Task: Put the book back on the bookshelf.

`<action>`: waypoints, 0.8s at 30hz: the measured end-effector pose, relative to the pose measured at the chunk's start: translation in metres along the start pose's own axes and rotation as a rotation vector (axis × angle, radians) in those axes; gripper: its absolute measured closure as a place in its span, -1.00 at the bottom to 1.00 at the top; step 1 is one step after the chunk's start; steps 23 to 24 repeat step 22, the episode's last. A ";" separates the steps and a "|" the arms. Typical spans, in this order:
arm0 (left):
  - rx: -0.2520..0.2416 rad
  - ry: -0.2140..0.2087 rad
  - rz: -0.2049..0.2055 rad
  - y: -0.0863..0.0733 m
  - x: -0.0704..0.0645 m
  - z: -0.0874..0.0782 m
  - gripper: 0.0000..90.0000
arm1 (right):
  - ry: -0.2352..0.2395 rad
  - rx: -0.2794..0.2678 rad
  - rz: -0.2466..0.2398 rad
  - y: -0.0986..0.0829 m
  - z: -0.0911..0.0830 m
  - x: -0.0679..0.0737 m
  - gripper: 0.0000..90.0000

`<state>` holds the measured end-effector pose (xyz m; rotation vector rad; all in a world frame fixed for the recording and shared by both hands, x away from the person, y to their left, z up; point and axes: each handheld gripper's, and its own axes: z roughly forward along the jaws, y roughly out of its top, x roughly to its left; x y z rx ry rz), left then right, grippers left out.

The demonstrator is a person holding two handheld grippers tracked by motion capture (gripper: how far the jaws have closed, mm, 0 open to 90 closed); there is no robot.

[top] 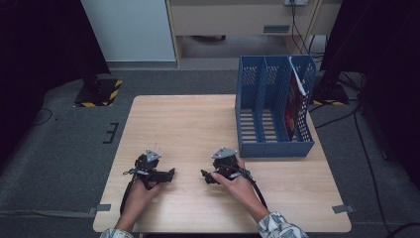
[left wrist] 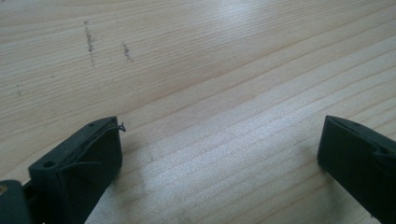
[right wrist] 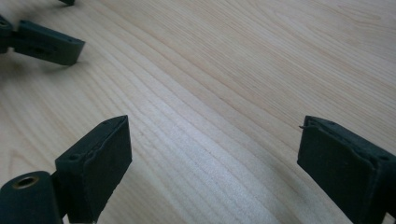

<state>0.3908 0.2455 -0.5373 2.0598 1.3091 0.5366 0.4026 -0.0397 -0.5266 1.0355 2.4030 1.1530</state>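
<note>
Both grippers rest low over the front part of the pale wooden table (top: 188,119), each held in a hand. My left gripper (top: 166,176) points right and my right gripper (top: 208,177) points left, so they face each other a short gap apart. In the left gripper view, the left gripper (left wrist: 222,127) has its black jaws spread wide over bare wood, with nothing between them. The right gripper (right wrist: 215,122) is just as wide apart and empty. A jaw of the left gripper (right wrist: 46,43) lies at the top left of the right gripper view.
A blue three-slot file rack (top: 274,106) stands at the table's back right. A red book or folder (top: 293,106) leans in its right slot. Grey carpet surrounds the table, with cables on the floor to the right.
</note>
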 end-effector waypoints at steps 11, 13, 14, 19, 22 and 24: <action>0.000 -0.003 0.003 0.000 0.000 0.000 -1.00 | -0.098 0.055 0.054 0.001 0.020 0.001 -0.76; 0.000 -0.003 0.003 0.000 0.000 0.000 -1.00 | -0.111 0.067 0.041 0.002 0.021 0.001 -0.78; 0.000 -0.003 0.003 0.000 0.000 0.000 -1.00 | -0.117 0.064 0.043 0.002 0.022 0.002 -0.79; -0.001 -0.002 0.001 0.000 0.000 0.001 -1.00 | -0.141 0.075 0.067 0.002 0.022 0.002 -0.88; 0.000 0.001 -0.002 0.001 0.000 0.001 -1.00 | -0.148 0.078 0.076 0.002 0.022 0.003 -0.90; 0.000 0.001 -0.002 0.001 0.000 0.001 -1.00 | -0.148 0.078 0.076 0.002 0.022 0.003 -0.90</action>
